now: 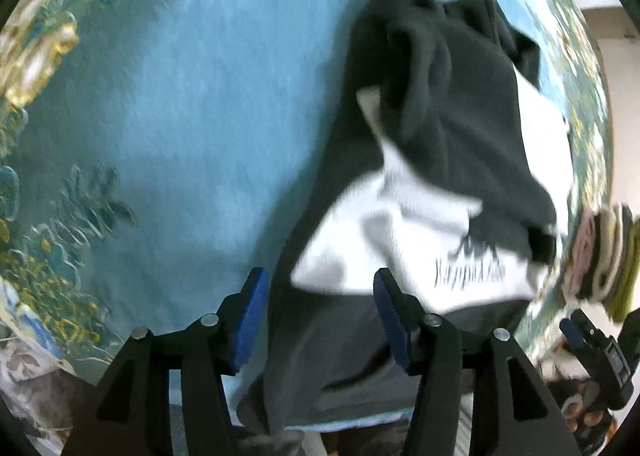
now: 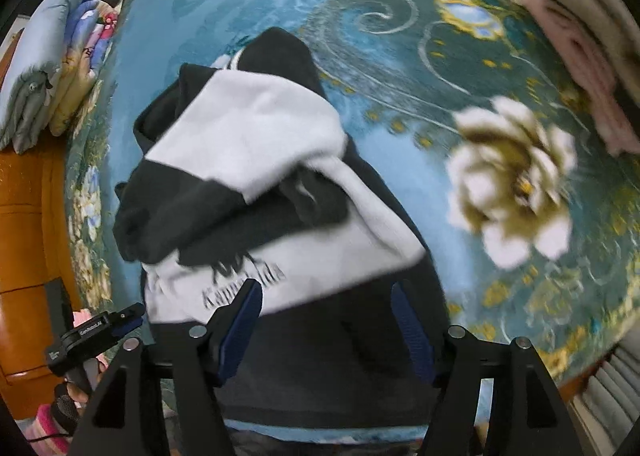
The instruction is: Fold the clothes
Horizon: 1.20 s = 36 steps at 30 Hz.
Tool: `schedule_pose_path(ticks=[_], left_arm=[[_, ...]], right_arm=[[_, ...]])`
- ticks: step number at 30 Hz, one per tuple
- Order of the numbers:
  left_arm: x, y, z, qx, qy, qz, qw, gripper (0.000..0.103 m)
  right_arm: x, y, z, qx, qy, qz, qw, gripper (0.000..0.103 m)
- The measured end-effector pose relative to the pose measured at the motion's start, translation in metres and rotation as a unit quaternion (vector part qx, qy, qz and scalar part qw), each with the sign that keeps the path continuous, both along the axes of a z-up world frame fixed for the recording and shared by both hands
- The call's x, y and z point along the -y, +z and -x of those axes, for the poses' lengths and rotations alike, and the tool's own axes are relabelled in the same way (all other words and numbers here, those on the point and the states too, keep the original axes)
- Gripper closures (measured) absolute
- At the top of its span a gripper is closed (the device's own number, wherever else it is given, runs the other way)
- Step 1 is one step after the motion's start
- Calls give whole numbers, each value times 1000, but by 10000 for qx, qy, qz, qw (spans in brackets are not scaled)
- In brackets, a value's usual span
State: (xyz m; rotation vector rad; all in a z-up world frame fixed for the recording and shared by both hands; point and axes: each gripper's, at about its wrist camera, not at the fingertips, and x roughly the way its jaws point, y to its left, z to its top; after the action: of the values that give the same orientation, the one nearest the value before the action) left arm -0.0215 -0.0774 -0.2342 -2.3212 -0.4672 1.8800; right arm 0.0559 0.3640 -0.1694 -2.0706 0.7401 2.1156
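- While both tools hovered over the bed, the black-and-white hoodie [image 2: 256,191] lay rumpled on the blue floral bedspread [image 1: 168,103], part-way folded at best.
- The left gripper [image 1: 320,320] had its blue-padded fingers [image 1: 250,320] spread apart and held nothing; the garment's near dark edge lay between and just beyond them, with the bulk off to the right.
- The right gripper [image 2: 326,330] likewise stood with its fingers apart and empty, the dark hem panel directly ahead between its pads.
- The hoodie's long axis ran from the near hem toward the far hood, roughly along both tools' line of sight.
- A loose dark sleeve [image 1: 460,107] lay crossed over the white chest panel [image 2: 248,127].
- Judgement: both tools sat about equally close to the near hem; the right one was the better centred on it.
- A stack of folded items [image 1: 600,256] sat at the right edge, and folded quilts [image 2: 52,67] lay far left.
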Motion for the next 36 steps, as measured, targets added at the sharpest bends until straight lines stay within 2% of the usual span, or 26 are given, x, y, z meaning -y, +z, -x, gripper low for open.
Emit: schedule_pose_path(ticks=[3,7,15,20,24,26,28,30,32,35,36], left_arm=[[1,-2,-16,15,-334,-26,9994,38],[5,-5,-39,30,-326,-18,9995,37],[20,-29,-76,-44,-109,123,9999,37],[27,-38,-81,-138,-190,-124,9996,37],[21,-41,-81,-208,-410,-300,9985,38],[21,-43,-79,-214,-383,-350,9984,39],[23,-43,-77,-247,-409,-422,9980,39],[22,-43,-79,-267,-542,-469,9971,40],[23,-42,-79,-284,-614,-492,9965,40],[24,-41,-77,-330,-761,-443,9956,43],[23,-40,-76,-367,-889,-366,9947,51]], right_arm=[[-1,1,-25,53,-36,-23,10000,28],[-6,-3,-58,143,-68,-23,9999,27],[-38,-61,-98,457,50,163,9988,28],[-53,-92,-115,471,-8,264,9985,29],[-61,-108,-120,388,-186,515,9977,40],[-59,-110,-120,314,-160,571,9977,41],[-56,-111,-121,236,-122,670,9974,47],[-51,-113,-124,246,-57,847,9961,59],[-47,-116,-133,310,3,946,9950,64],[-47,-117,-144,373,-65,1054,9937,72],[-47,-117,-146,401,-47,1059,9936,76]])
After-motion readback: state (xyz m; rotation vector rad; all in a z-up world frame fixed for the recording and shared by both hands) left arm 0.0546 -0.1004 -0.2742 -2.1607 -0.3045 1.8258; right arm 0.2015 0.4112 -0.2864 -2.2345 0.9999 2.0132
